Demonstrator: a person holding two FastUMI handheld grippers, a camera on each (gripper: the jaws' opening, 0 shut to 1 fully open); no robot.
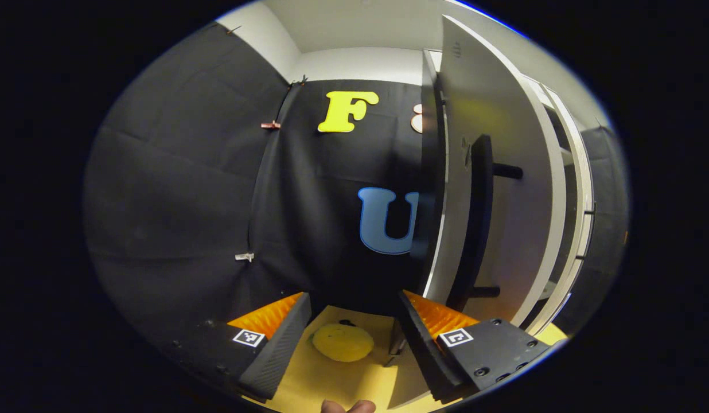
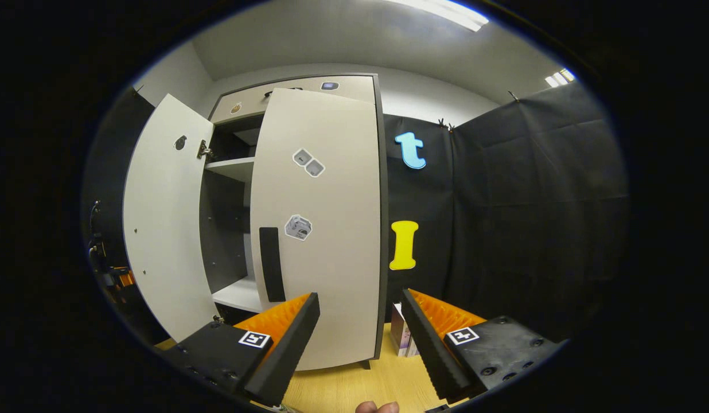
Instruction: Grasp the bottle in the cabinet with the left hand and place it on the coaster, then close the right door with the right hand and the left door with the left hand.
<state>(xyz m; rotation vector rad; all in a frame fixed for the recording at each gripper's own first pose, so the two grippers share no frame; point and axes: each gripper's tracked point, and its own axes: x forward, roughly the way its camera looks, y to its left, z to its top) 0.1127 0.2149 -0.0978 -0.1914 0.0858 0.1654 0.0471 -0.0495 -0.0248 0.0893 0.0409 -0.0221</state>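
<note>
My left gripper (image 1: 354,304) is open with nothing between its fingers, low over the wooden table (image 1: 308,378). A round yellow coaster (image 1: 343,342) lies on the table just beyond its fingertips. The cabinet's left door (image 1: 503,189) stands open at the right, seen nearly edge-on, with its black handle (image 1: 479,218) facing me. In the right gripper view my right gripper (image 2: 360,301) is open and empty in front of the right door (image 2: 326,241), which lies flat or nearly flat against the cabinet front. The left door (image 2: 162,229) is swung wide, showing shelves (image 2: 234,166).
The right door carries a black handle (image 2: 271,264) and several stickers. A small box (image 2: 399,337) stands on the table beside the cabinet's right foot. Black cloth walls close in both sides. The other gripper's orange part (image 2: 122,278) peeks past the open left door.
</note>
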